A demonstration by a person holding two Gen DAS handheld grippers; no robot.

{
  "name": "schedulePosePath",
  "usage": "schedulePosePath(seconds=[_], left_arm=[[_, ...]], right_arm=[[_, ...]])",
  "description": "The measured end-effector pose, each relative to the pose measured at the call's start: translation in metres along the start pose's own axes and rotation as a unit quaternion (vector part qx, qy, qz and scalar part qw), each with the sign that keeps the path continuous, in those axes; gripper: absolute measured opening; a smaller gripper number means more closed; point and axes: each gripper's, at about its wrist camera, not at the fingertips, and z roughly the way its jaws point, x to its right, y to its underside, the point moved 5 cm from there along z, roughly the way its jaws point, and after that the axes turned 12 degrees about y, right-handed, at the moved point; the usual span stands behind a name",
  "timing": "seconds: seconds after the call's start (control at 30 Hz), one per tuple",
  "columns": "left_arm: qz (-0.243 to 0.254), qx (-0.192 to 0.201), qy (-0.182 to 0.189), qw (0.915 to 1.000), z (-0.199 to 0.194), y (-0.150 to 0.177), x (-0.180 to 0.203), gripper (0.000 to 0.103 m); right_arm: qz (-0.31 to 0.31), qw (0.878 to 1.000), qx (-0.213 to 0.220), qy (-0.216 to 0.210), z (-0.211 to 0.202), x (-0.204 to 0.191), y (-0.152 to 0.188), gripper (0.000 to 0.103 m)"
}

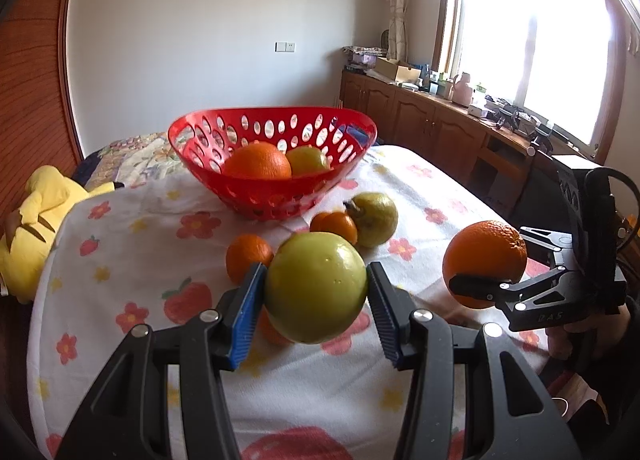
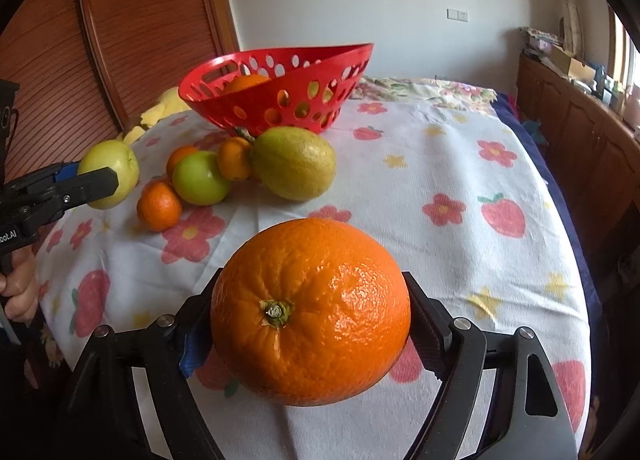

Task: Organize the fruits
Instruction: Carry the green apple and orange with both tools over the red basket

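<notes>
Left gripper [image 1: 316, 292] clamps a green apple [image 1: 316, 288], right gripper [image 2: 310, 320] an orange [image 2: 310, 312]; smooth round fruit may slip forward from the jaws.

Loose fruits [image 2: 240, 167] crowd the basket [image 2: 280, 99] front – right side open

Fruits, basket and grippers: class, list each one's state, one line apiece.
left gripper: shut on green apple, lifted
right gripper: shut on large orange, lifted
red basket: upright, holding two fruits
lemon: lying on cloth
</notes>
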Motion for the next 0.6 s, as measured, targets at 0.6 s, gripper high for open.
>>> schedulePosePath(seconds=[0.6], left_arm=[[0.027, 0.025, -0.025, 0.9990, 0.019, -0.082, -0.039, 0.050]], right_arm=[[-0.040, 0.995, 0.086, -0.029, -0.006, -0.003, -0.130, 0.083]])
